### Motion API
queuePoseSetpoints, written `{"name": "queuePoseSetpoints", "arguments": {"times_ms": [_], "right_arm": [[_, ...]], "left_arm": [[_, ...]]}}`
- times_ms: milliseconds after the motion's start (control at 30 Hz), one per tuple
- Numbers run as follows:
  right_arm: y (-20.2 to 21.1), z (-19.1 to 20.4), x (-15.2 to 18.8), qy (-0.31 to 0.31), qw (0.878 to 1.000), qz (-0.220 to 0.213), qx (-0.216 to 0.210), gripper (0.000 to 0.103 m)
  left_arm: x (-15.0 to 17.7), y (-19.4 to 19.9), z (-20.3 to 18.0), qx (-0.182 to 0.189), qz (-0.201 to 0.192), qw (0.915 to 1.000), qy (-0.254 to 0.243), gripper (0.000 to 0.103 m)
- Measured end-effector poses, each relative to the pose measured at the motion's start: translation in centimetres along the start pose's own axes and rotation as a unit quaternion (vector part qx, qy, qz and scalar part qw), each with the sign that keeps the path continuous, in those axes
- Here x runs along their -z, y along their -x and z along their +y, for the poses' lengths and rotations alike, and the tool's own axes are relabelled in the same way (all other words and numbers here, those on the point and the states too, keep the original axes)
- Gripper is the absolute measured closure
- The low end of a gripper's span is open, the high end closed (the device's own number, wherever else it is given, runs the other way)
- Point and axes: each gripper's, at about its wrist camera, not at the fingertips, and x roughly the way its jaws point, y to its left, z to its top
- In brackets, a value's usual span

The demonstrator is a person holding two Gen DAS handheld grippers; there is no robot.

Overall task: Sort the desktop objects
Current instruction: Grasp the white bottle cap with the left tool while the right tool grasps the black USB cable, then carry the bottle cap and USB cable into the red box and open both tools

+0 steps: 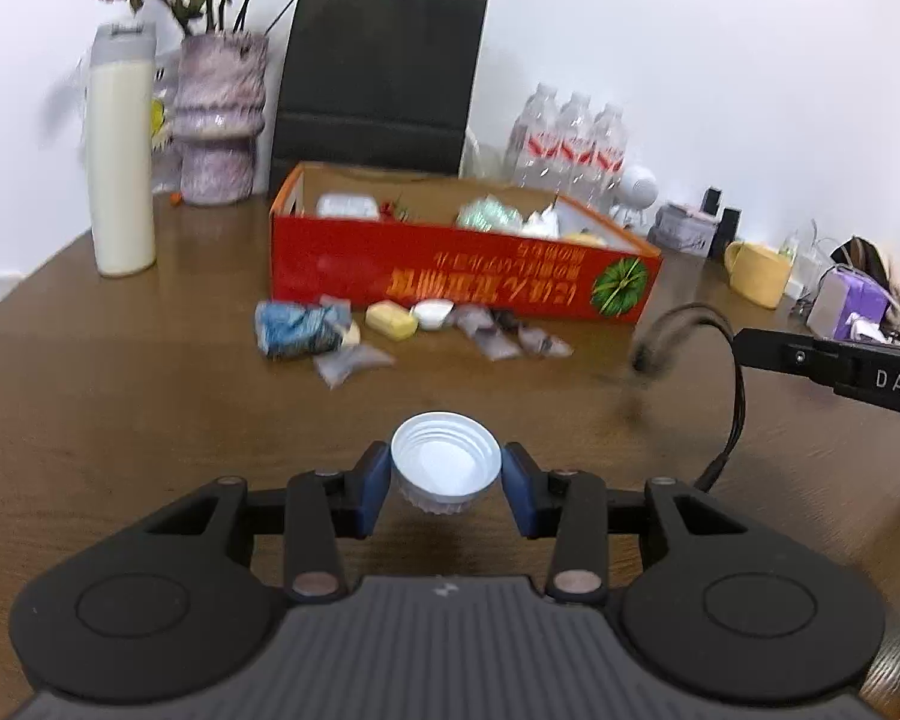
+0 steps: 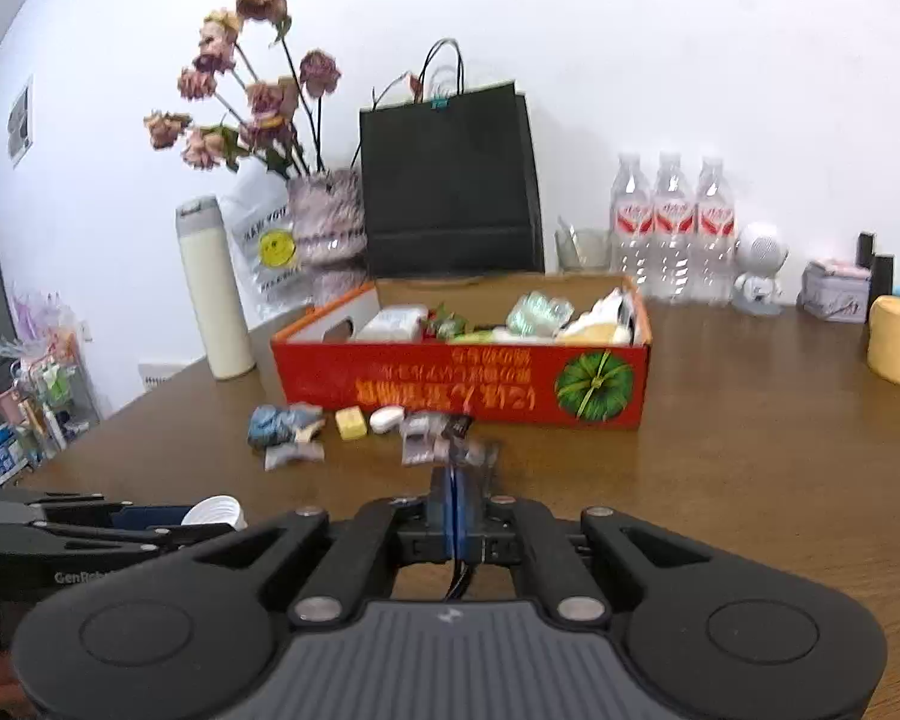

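right gripper [image 2: 459,495] clenched on black cable [image 1: 735,396], left gripper [image 1: 446,480] grasping white cap [image 1: 446,468] (open side up): lift both clear over the red box [image 2: 462,378] near the table's back edge before releasing.

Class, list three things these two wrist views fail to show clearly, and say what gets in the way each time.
1. Left wrist view: the dark cable held by the right gripper is smeared by motion blur; its end is unreadable.
2. Right wrist view: the cable's pinched part hides between the fingers.
3. Both views: the box front wall hides how deep its contents go.
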Motion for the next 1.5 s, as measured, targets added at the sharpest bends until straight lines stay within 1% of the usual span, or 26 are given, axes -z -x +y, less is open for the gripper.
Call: {"name": "queuePoseSetpoints", "arguments": {"times_ms": [100, 167, 233, 300, 367, 467, 567, 600, 667, 733, 767, 800, 867, 933, 967, 1000, 1033, 1133, 1233, 1267, 1300, 1333, 1400, 1433, 1467, 1500], "right_arm": [[0.5, -0.1, -0.3, 0.005, 1.000, 0.001, 0.000, 0.103], [0.0, -1.0, -0.1, -0.008, 0.999, 0.041, -0.006, 0.101], [-0.2, -2.6, 0.7, -0.045, 0.997, 0.069, 0.012, 0.090], [-0.6, -4.1, 1.7, -0.082, 0.992, 0.097, 0.023, 0.067], [-0.6, -4.5, 2.6, -0.093, 0.991, 0.093, 0.033, 0.066], [0.1, -4.3, 2.5, -0.082, 0.993, 0.060, 0.056, 0.066], [0.8, -5.1, 1.8, -0.076, 0.995, 0.041, 0.053, 0.057], [1.2, -5.5, 1.5, -0.067, 0.995, 0.036, 0.067, 0.052], [1.1, -6.5, 1.4, -0.053, 0.992, 0.050, 0.100, 0.047], [0.2, -7.6, 1.9, -0.069, 0.990, 0.077, 0.092, 0.049], [-0.2, -7.6, 2.3, -0.072, 0.990, 0.088, 0.085, 0.052], [-0.7, -7.4, 2.7, -0.062, 0.990, 0.097, 0.083, 0.060], [-1.4, -6.6, 3.6, -0.028, 0.988, 0.108, 0.107, 0.070], [-1.7, -6.0, 4.1, -0.002, 0.988, 0.106, 0.116, 0.073], [-1.8, -5.6, 4.4, 0.008, 0.987, 0.102, 0.121, 0.079], [-1.7, -5.6, 4.4, 0.009, 0.987, 0.101, 0.122, 0.093], [-1.8, -5.6, 4.3, 0.010, 0.987, 0.100, 0.125, 0.097], [-1.6, -6.3, 4.2, -0.013, 0.989, 0.092, 0.116, 0.102], [-1.2, -6.0, 3.8, -0.014, 0.991, 0.078, 0.110, 0.102], [-1.3, -6.2, 3.5, -0.022, 0.991, 0.085, 0.104, 0.100], [-1.3, -6.4, 3.3, -0.033, 0.991, 0.093, 0.093, 0.092], [-1.0, -6.7, 3.0, -0.043, 0.991, 0.091, 0.082, 0.090], [0.4, -6.3, 2.5, -0.034, 0.996, 0.069, 0.041, 0.082], [0.9, -5.7, 2.3, -0.014, 0.998, 0.062, 0.014, 0.074], [1.2, -5.0, 2.2, 0.012, 0.998, 0.063, -0.013, 0.055], [1.2, -3.9, 2.4, 0.045, 0.996, 0.068, -0.033, 0.045]], "left_arm": [[-0.2, 0.4, -0.5, 0.004, -0.004, 0.9999, -0.009, 0.062], [0.0, 0.3, -0.7, 0.006, 0.003, 0.9999, -0.010, 0.062], [0.4, 0.3, -0.8, 0.006, 0.010, 0.9999, -0.007, 0.062], [0.6, 0.3, -0.7, 0.009, 0.013, 0.9999, -0.006, 0.062], [0.7, 0.1, -0.8, 0.009, 0.016, 0.9998, -0.008, 0.062], [0.6, -0.3, -1.0, 0.011, 0.021, 0.9996, -0.014, 0.061], [0.7, -0.5, -0.9, 0.010, 0.022, 0.9996, -0.017, 0.061], [0.8, -0.5, -0.8, 0.009, 0.023, 0.9996, -0.014, 0.061], [0.9, -0.8, -0.5, 0.009, 0.029, 0.9995, -0.009, 0.061], [0.9, -1.3, -0.6, 0.006, 0.034, 0.9994, -0.008, 0.061], [0.9, -1.5, -0.7, 0.006, 0.035, 0.9993, -0.008, 0.061], [0.9, -1.6, -0.8, 0.008, 0.036, 0.9993, -0.009, 0.061], [0.9, -1.6, -1.0, 0.013, 0.037, 0.9992, -0.013, 0.061], [0.9, -1.8, -1.2, 0.013, 0.039, 0.9990, -0.017, 0.061], [1.0, -1.8, -1.2, 0.012, 0.041, 0.9989, -0.018, 0.061], [1.0, -2.0, -1.2, 0.011, 0.043, 0.9989, -0.016, 0.061], [1.0, -2.0, -1.2, 0.011, 0.043, 0.9989, -0.014, 0.061], [1.0, -2.0, -1.4, 0.009, 0.042, 0.9990, -0.013, 0.061], [1.0, -2.0, -1.6, 0.009, 0.044, 0.9989, -0.015, 0.061], [1.0, -1.9, -1.6, 0.008, 0.044, 0.9989, -0.016, 0.061], [1.0, -1.9, -1.6, 0.008, 0.044, 0.9989, -0.016, 0.061], [1.0, -1.8, -1.6, 0.007, 0.044, 0.9989, -0.017, 0.061], [1.0, -1.7, -1.5, 0.006, 0.043, 0.9989, -0.016, 0.061], [1.0, -1.6, -1.4, 0.005, 0.043, 0.9990, -0.015, 0.061], [0.9, -1.7, -1.4, 0.004, 0.043, 0.9990, -0.014, 0.061], [0.8, -1.8, -1.4, 0.002, 0.043, 0.9990, -0.014, 0.061]]}}
